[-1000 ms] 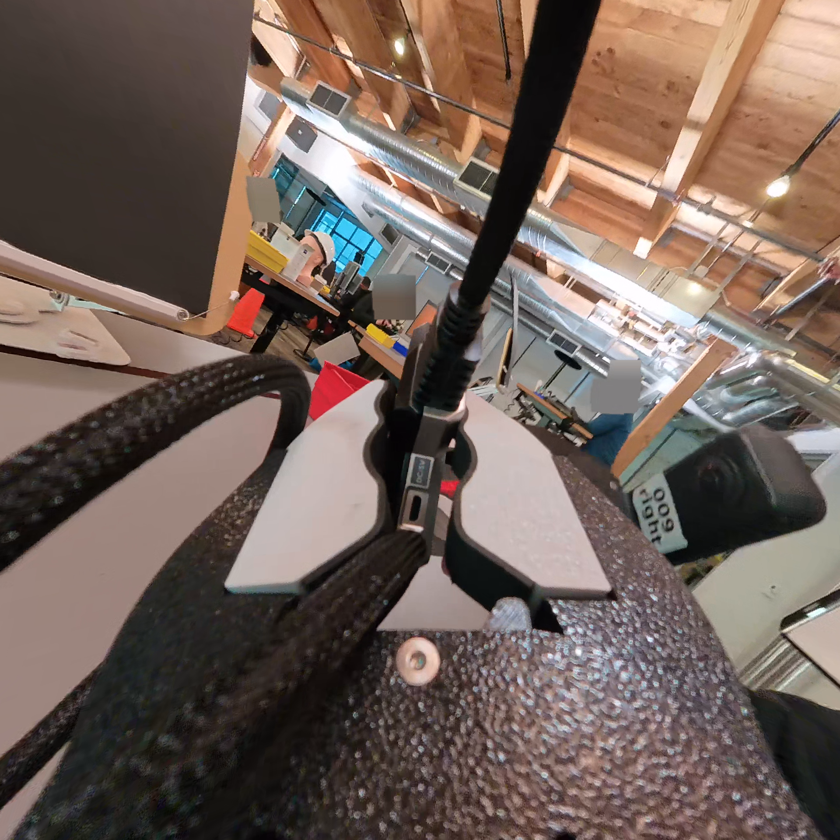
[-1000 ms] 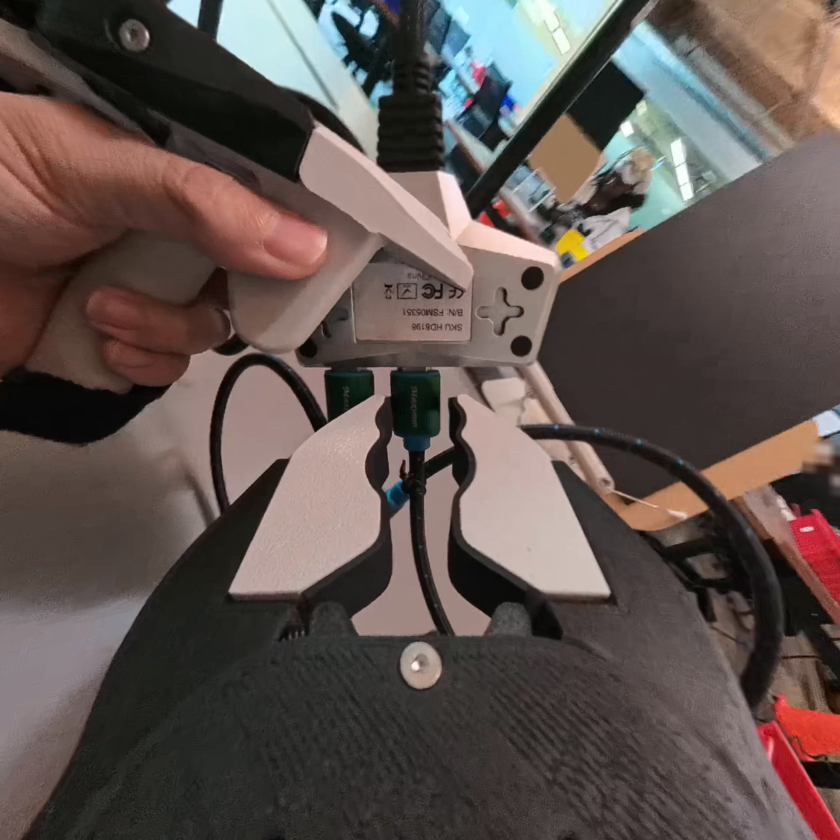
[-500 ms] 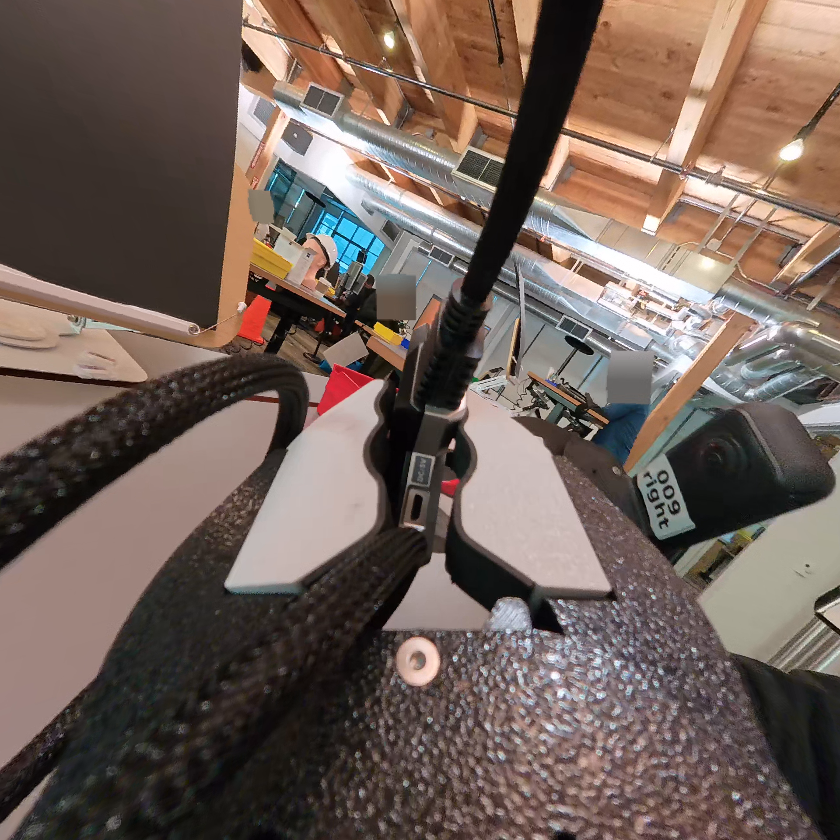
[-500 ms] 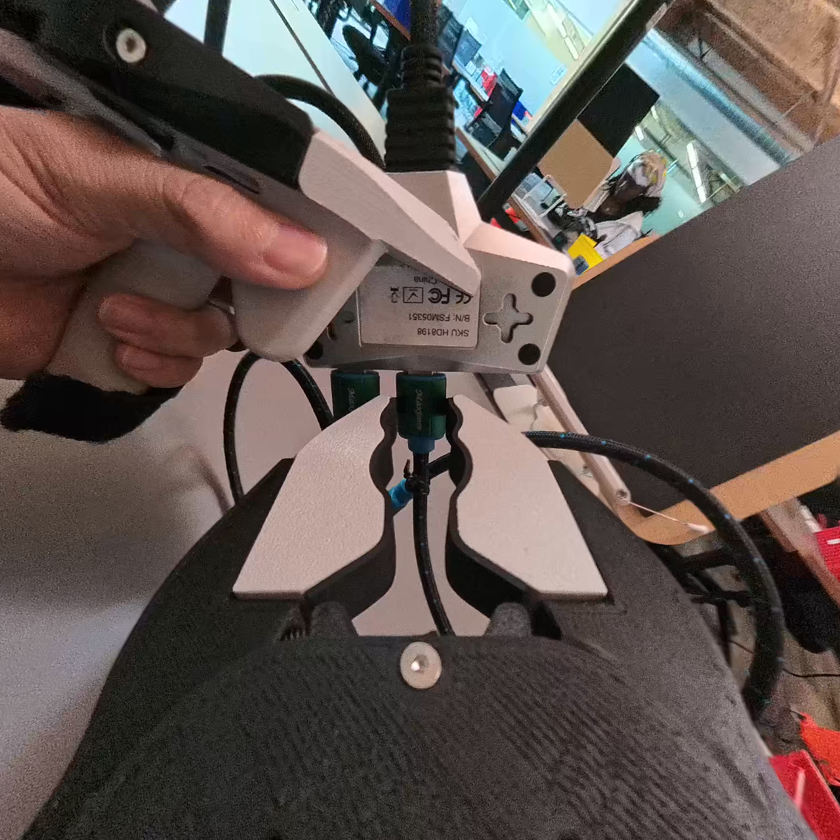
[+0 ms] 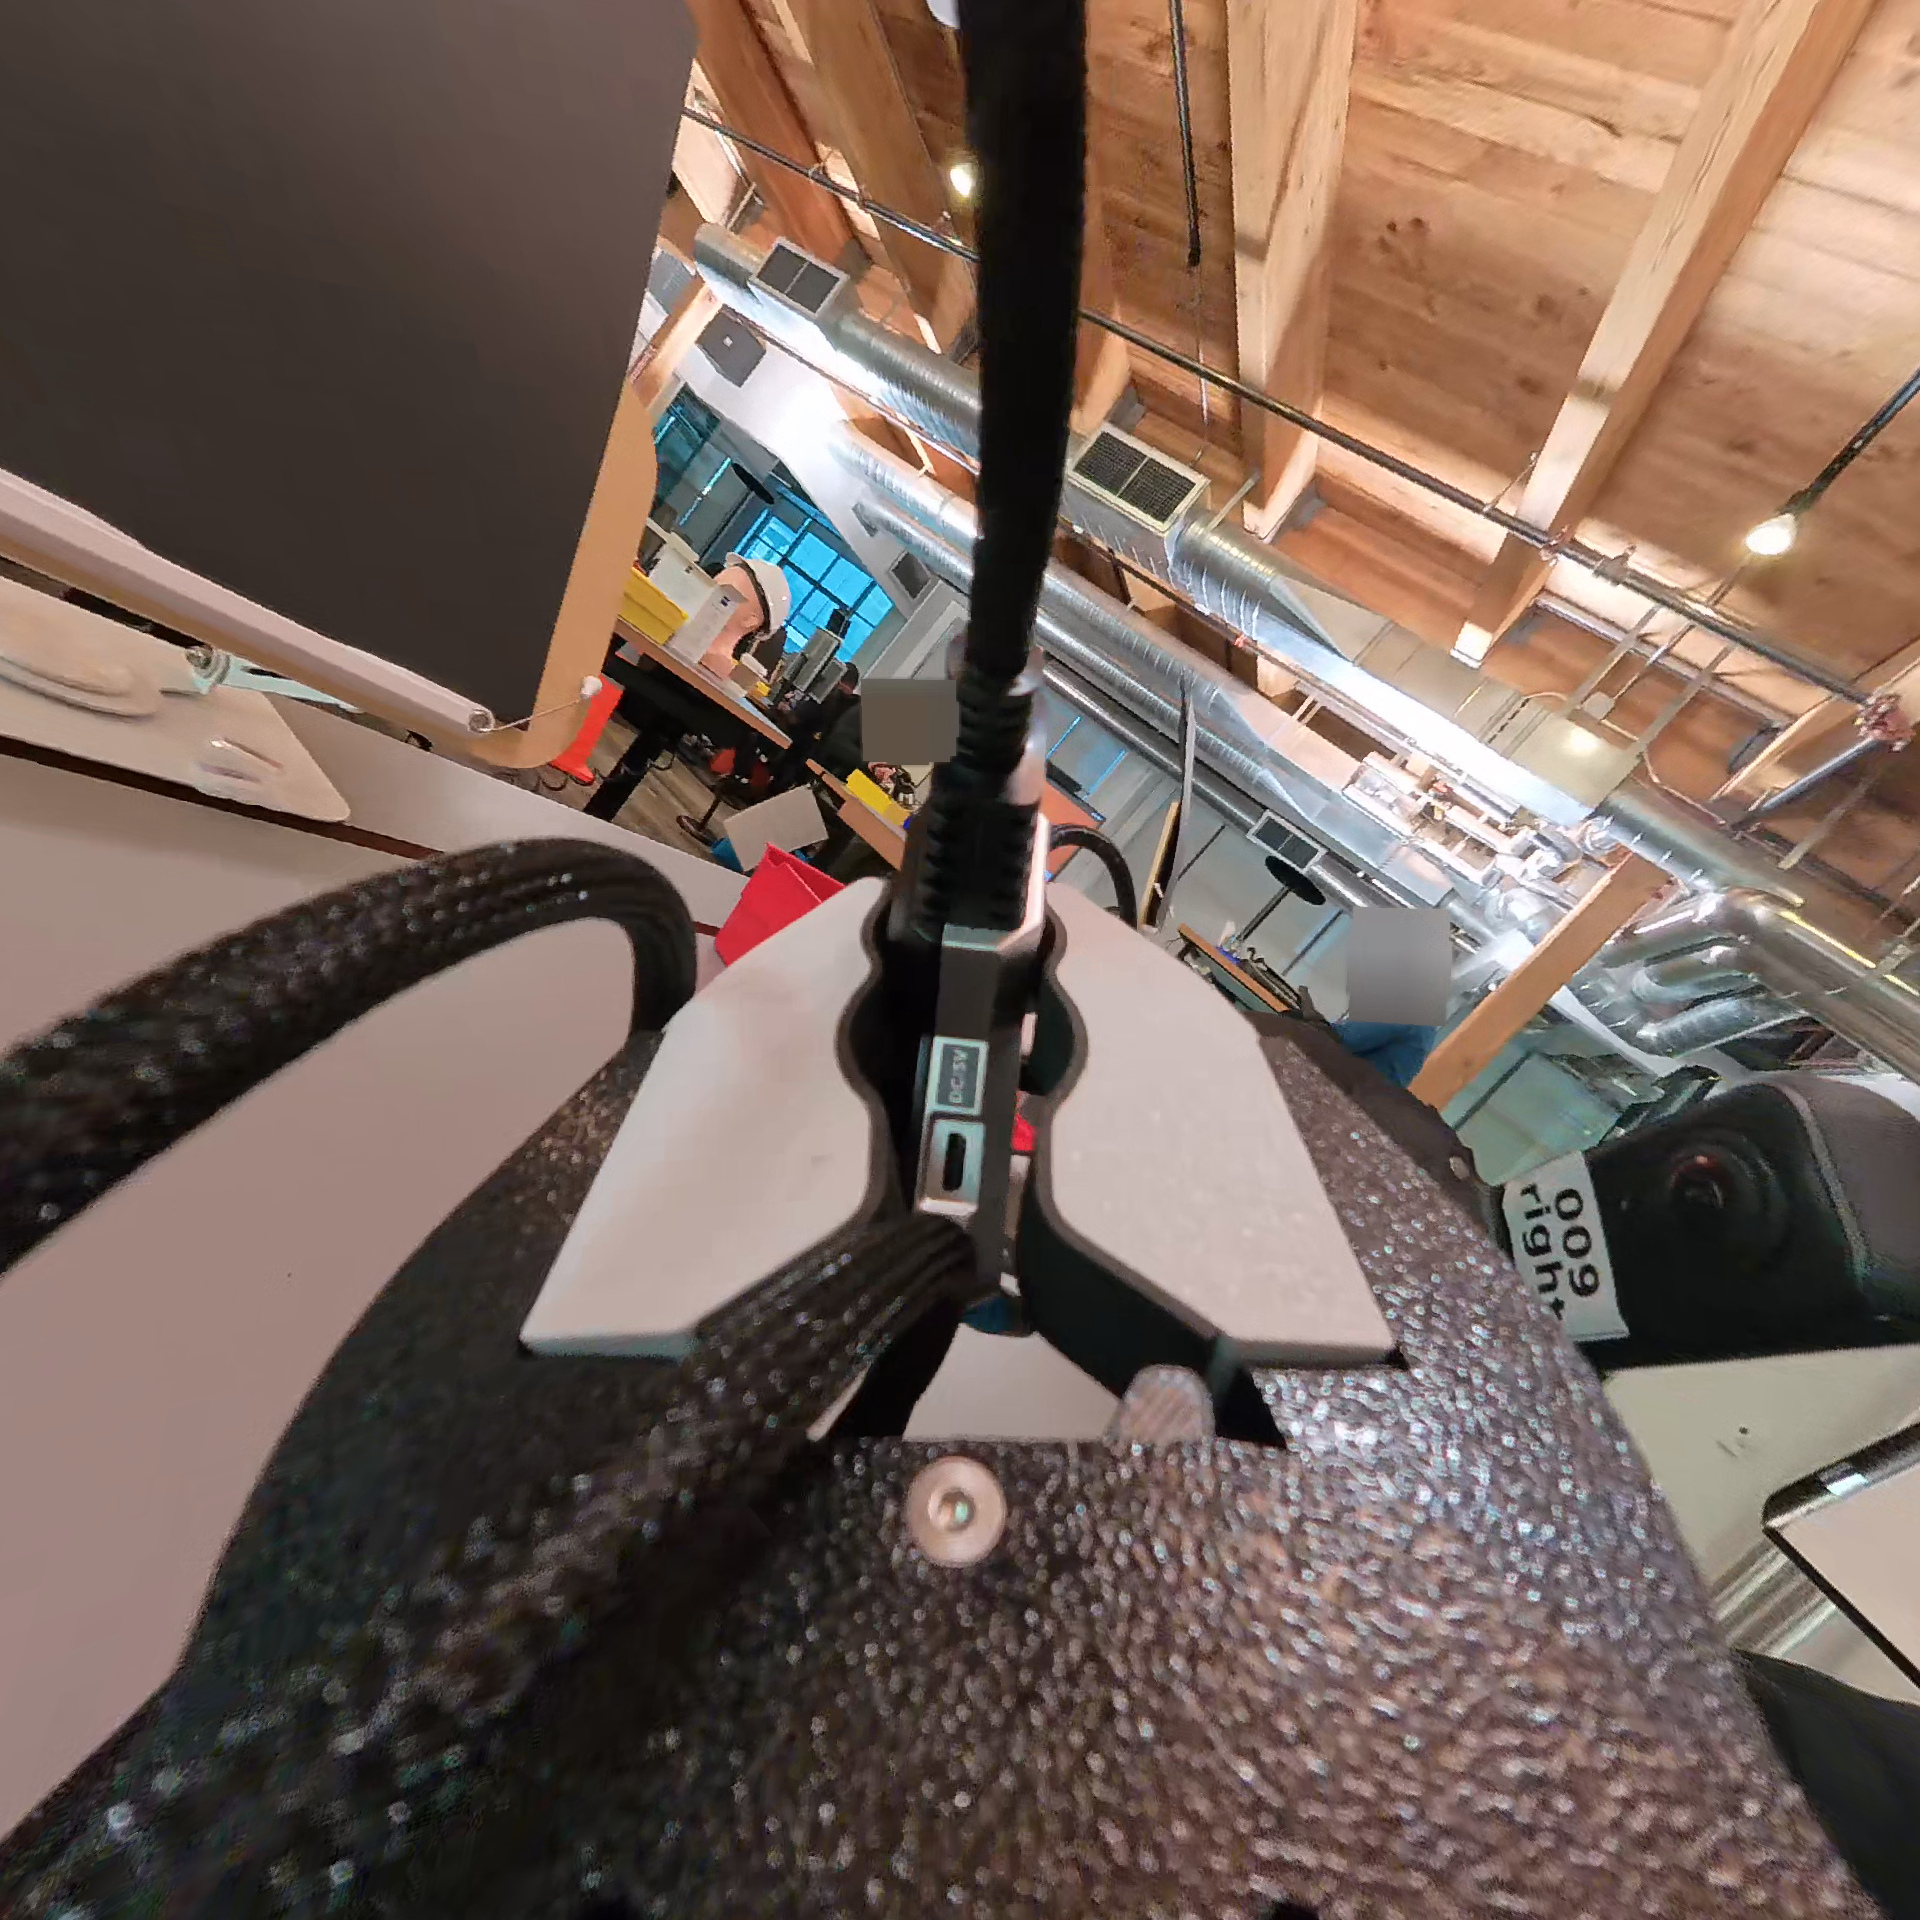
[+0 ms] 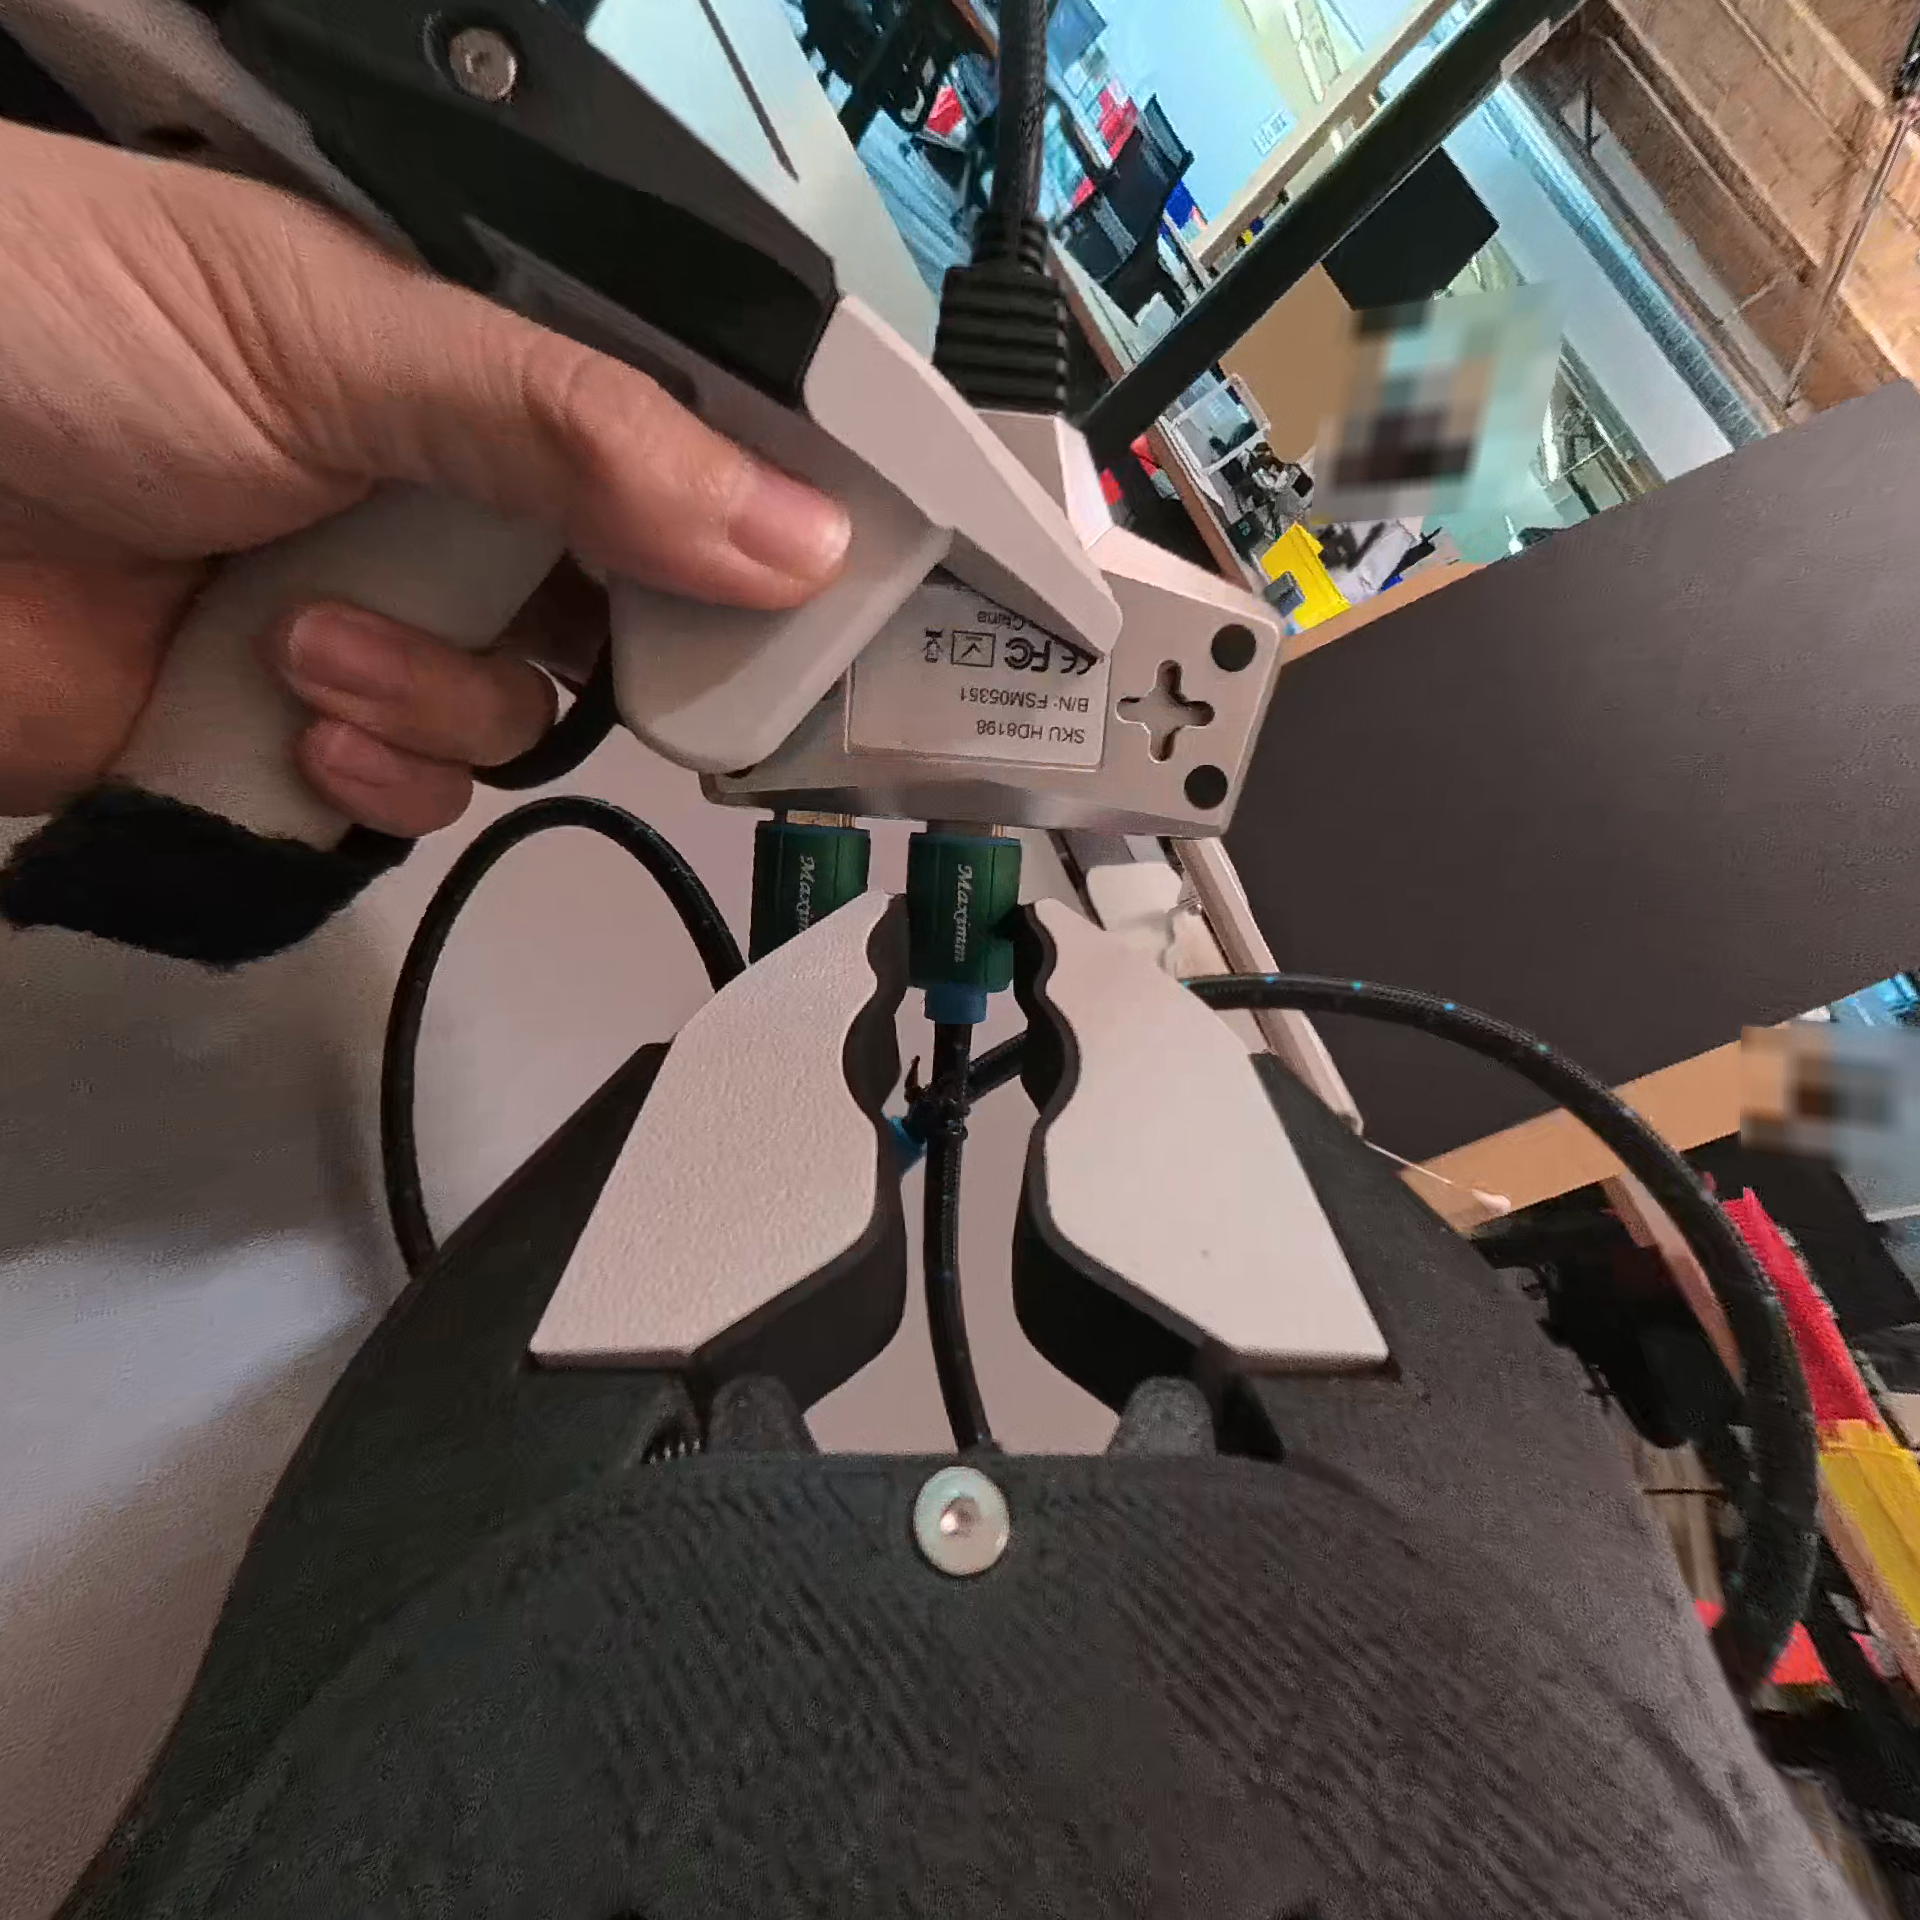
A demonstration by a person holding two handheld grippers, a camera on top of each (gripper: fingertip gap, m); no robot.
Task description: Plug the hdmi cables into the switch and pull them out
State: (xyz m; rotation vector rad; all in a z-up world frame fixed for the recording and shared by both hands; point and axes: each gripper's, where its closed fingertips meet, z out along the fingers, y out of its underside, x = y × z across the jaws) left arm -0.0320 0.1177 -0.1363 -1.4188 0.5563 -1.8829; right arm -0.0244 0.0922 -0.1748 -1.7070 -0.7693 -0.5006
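The silver HDMI switch (image 6: 1039, 717) is held up off the table, clamped between the white fingers (image 6: 935, 468) of my left gripper, which a hand (image 6: 312, 416) holds. In the left wrist view my left gripper (image 5: 966, 914) is shut on the switch (image 5: 961, 1091), seen edge-on. A thick black cable (image 5: 1013, 416) runs up from its far end. Two green HDMI plugs sit in the switch's near side. My right gripper (image 6: 961, 925) is shut on the right-hand plug (image 6: 956, 883). The other plug (image 6: 805, 894) stands just left of my fingers. The held plug's thin braided cable (image 6: 951, 1247) runs back between the fingers.
A large black panel (image 6: 1558, 779) with a wooden edge stands close behind the switch; it also shows in the left wrist view (image 5: 312, 312). A white table (image 6: 571, 1018) lies below. Braided cable loops hang at the left (image 5: 312, 987) and right (image 6: 1662, 1195). The right gripper's camera (image 5: 1714, 1195) is near.
Both grippers keep their hold. The two views have tilted a little and the switch sits slightly higher and more to the right in the right wrist view.
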